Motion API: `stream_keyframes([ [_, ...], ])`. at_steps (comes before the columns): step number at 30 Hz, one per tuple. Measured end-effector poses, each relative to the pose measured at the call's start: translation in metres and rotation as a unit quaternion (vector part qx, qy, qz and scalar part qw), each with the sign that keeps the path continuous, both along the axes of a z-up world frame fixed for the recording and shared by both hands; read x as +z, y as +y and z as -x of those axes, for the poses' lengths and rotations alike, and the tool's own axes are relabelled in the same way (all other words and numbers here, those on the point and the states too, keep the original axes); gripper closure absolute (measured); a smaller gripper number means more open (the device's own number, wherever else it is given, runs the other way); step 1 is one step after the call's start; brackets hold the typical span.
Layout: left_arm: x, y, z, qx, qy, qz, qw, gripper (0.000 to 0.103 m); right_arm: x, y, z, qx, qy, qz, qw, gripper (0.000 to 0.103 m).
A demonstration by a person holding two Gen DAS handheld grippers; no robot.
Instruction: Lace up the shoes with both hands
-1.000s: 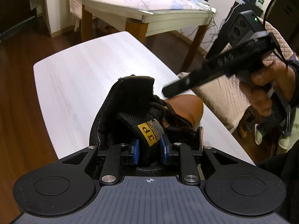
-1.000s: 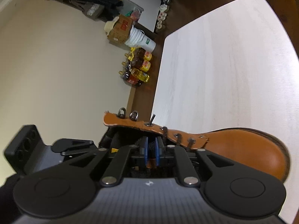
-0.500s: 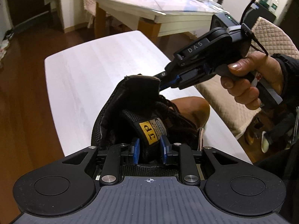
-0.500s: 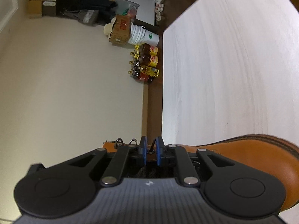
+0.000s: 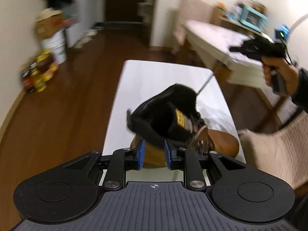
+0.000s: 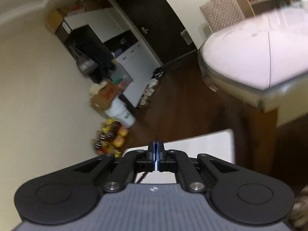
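Left wrist view: left gripper (image 5: 153, 153) is sitting with jaws parted around the black padded collar of the boot (image 5: 221, 141); blur is hiding whether the blue pads (image 5: 141, 154) are actually pressing, so can't tell if it's gripping. Boot is lying on the white table (image 5: 154, 80), centre of frame, tan toe at 4 o'clock, black tongue sticking up toward 12. Right hand (image 5: 279, 71) is holding the right gripper (image 5: 233, 49) up at 2 o'clock, well apart from the boot. A dark lace (image 5: 206, 81) is running taut from the boot top toward it. Right wrist view: right gripper (image 6: 156, 155) is clenched, pads nearly touching after just closing; a strand of lace (image 6: 142, 177) is showing just beneath the jaws, but whether it's pinched is unclear.
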State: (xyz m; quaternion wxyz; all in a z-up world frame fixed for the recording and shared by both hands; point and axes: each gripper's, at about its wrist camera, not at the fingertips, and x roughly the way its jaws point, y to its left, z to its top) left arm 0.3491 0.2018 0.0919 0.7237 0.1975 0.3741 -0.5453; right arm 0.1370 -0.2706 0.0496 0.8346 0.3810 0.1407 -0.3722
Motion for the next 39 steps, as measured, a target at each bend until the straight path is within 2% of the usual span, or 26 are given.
stream_keyframes([
  [2,-0.007,0.009,0.015,0.013,-0.007,-0.011,0.9998,0.08,-0.003,0.007,-0.005,0.022,0.045,0.006,0.999,0.098],
  [4,-0.016,0.01,0.027,0.008,-0.019,-0.027,0.9994,0.08,-0.006,0.026,-0.011,0.035,0.098,0.013,0.995,0.087],
  [6,-0.025,0.009,0.042,-0.006,-0.027,-0.03,0.9992,0.08,-0.004,0.041,-0.013,0.04,0.117,0.021,0.992,0.087],
  [8,-0.031,0.007,0.054,-0.019,-0.031,-0.027,0.999,0.08,0.0,0.055,-0.014,0.055,0.109,0.013,0.992,0.087],
  [10,-0.039,0.001,0.071,-0.041,-0.04,-0.013,0.9983,0.08,0.004,0.079,-0.017,0.106,0.101,0.0,0.989,0.087],
  [14,-0.052,-0.018,0.098,-0.064,-0.068,-0.002,0.9957,0.078,0.003,0.118,-0.029,0.196,0.124,0.02,0.972,0.087],
  [17,-0.06,-0.029,0.11,-0.059,-0.09,-0.008,0.9942,0.078,0.0,0.141,-0.051,0.287,0.152,0.036,0.945,0.087],
  [19,-0.068,-0.042,0.117,-0.038,-0.126,-0.035,0.9906,0.078,-0.001,0.149,-0.067,0.338,0.168,0.052,0.925,0.087],
  [20,-0.072,-0.047,0.117,-0.028,-0.135,-0.044,0.9895,0.078,0.001,0.154,-0.073,0.353,0.17,0.055,0.918,0.087],
  [21,-0.074,-0.052,0.117,-0.017,-0.138,-0.049,0.9891,0.078,0.0,0.156,-0.084,0.383,0.175,0.062,0.905,0.087],
  [22,-0.076,-0.056,0.116,-0.005,-0.136,-0.056,0.9891,0.083,-0.002,0.155,-0.095,0.407,0.177,0.072,0.893,0.087],
  [23,-0.075,-0.059,0.116,0.006,-0.13,-0.064,0.9894,0.101,-0.007,0.152,-0.102,0.428,0.176,0.08,0.883,0.087],
  [24,-0.075,-0.062,0.117,0.017,-0.124,-0.072,0.9895,0.1,-0.011,0.149,-0.11,0.448,0.175,0.087,0.873,0.087],
  [26,-0.06,-0.067,0.124,0.039,-0.133,-0.082,0.9869,0.101,-0.018,0.144,-0.118,0.473,0.175,0.094,0.858,0.087],
  [28,-0.038,-0.069,0.131,0.068,-0.144,-0.078,0.9841,0.101,-0.025,0.134,-0.132,0.519,0.173,0.116,0.829,0.087],
  [29,-0.03,-0.069,0.132,0.08,-0.146,-0.075,0.9833,0.101,-0.026,0.134,-0.134,0.53,0.172,0.124,0.821,0.087],
  [31,-0.012,-0.071,0.132,0.119,-0.142,-0.07,0.9802,0.101,-0.03,0.138,-0.145,0.58,0.167,0.168,0.78,0.086],
  [32,-0.009,-0.072,0.132,0.129,-0.141,-0.073,0.9789,0.101,-0.034,0.14,-0.149,0.588,0.167,0.177,0.772,0.086],
  [33,-0.007,-0.074,0.132,0.137,-0.141,-0.077,0.9775,0.1,-0.039,0.141,-0.155,0.603,0.167,0.191,0.756,0.086],
  [37,-0.003,-0.078,0.137,0.149,-0.143,-0.094,0.9739,0.1,-0.057,0.145,-0.176,0.634,0.171,0.211,0.724,0.086],
  [38,-0.002,-0.079,0.139,0.149,-0.143,-0.098,0.9734,0.101,-0.059,0.146,-0.178,0.636,0.172,0.215,0.721,0.086],
  [39,-0.002,-0.08,0.14,0.149,-0.142,-0.103,0.9731,0.101,-0.063,0.151,-0.182,0.645,0.172,0.233,0.707,0.086],
])
